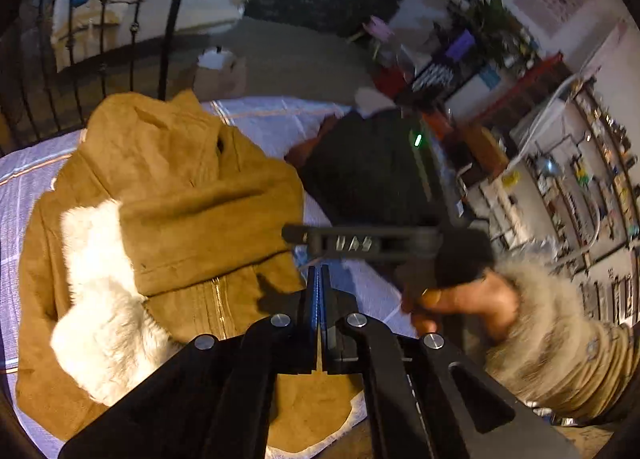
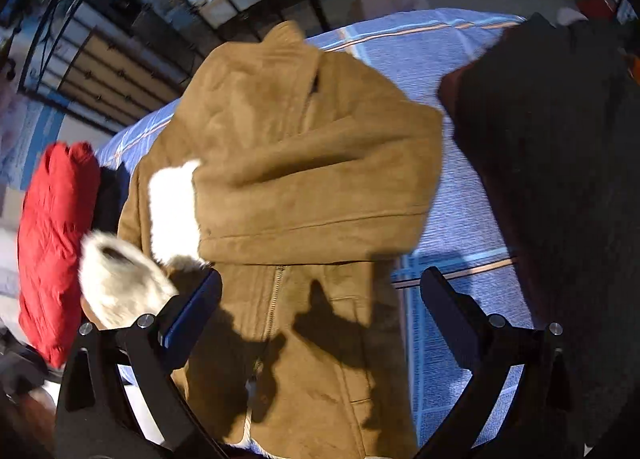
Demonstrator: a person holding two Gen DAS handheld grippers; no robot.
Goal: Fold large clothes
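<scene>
the brown coat lies front-up on the bed, one sleeve with its white fur cuff folded across the chest. judging from this, the other sleeve and the body fold remain. the left claw is closed and empty; the right claw hangs wide open above the zip. a red garment and a dark pile flank it; cluttered shelves line the wall.

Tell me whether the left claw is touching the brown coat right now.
Apart. The left wrist view shows the left claw shut with nothing between its fingers, raised above the brown coat, casting a separate shadow onto it.
</scene>
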